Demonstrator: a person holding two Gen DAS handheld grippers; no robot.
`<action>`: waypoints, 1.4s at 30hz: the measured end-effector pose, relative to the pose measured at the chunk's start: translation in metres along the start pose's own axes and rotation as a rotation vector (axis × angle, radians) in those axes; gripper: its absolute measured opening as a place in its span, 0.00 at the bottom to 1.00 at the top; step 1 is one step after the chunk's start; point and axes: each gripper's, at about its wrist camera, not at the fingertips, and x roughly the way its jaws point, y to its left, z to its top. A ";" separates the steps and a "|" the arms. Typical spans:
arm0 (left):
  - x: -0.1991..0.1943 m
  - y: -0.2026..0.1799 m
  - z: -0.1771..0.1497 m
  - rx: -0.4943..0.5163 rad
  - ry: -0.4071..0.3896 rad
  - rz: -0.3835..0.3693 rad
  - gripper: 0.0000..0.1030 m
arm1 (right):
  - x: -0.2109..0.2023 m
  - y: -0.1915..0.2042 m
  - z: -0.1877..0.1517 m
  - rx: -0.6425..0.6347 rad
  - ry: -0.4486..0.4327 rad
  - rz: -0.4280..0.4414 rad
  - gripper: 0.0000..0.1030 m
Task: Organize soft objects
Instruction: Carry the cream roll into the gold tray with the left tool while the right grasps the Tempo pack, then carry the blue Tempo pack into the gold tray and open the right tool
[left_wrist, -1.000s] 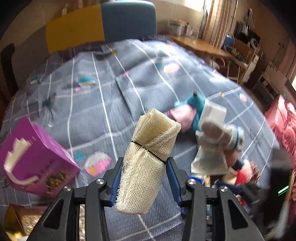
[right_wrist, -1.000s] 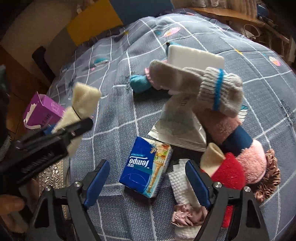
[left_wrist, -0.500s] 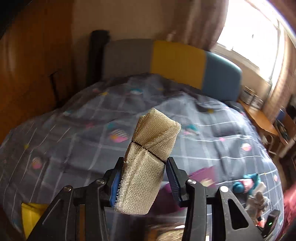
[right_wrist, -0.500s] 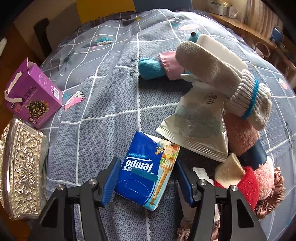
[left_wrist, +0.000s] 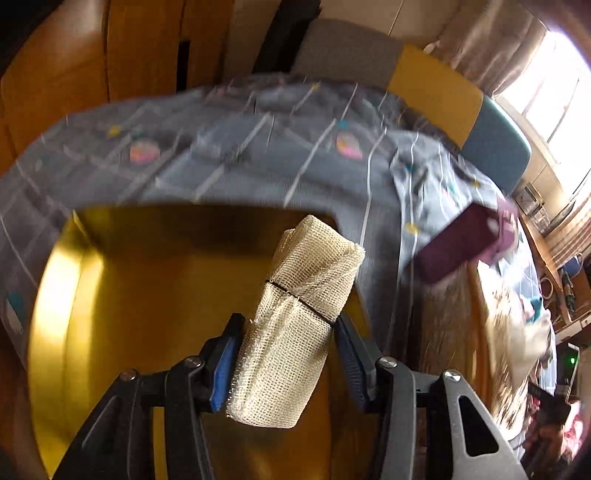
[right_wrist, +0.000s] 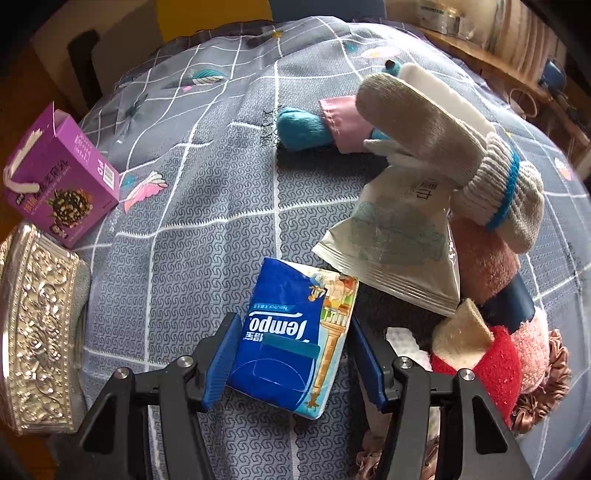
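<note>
Two soft things sit between two pairs of blue pads. The cream mesh roll (left_wrist: 295, 332), bound by a thin black band, stands tilted between the jaws of the left gripper (left_wrist: 288, 363), over the golden inside of an open tin (left_wrist: 129, 295). Those jaws are opening: the left pad (left_wrist: 221, 365) still touches the mesh, while a narrow gap shows at the right one. The blue tissue pack (right_wrist: 295, 339) lies on the grey checked bedspread (right_wrist: 207, 221) between the jaws of the right gripper (right_wrist: 291, 363), which are closed against both its long sides.

Only the left wrist view shows the tin's golden hollow, with a blurred purple box (left_wrist: 469, 240) beyond it. Only the right wrist view shows the rest of the pile: a grey mitten with a blue stripe (right_wrist: 443, 155) across a pale foil packet (right_wrist: 399, 243), a teal and pink plush piece (right_wrist: 314, 127), a red and pink sock (right_wrist: 491, 362) and a brown scrunchie (right_wrist: 546, 387). There the purple box (right_wrist: 62, 181) stands just beside an embossed silver lid (right_wrist: 33, 332) at the left edge.
</note>
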 end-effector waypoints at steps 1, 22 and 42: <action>0.004 0.001 -0.009 -0.003 0.026 -0.030 0.52 | 0.000 0.001 -0.001 -0.012 -0.004 -0.010 0.58; -0.044 -0.014 -0.079 0.193 -0.106 0.070 0.64 | -0.007 0.013 0.008 -0.059 0.017 -0.055 0.54; -0.052 -0.007 -0.074 0.179 -0.119 0.041 0.64 | -0.084 0.123 0.133 -0.170 -0.193 -0.006 0.54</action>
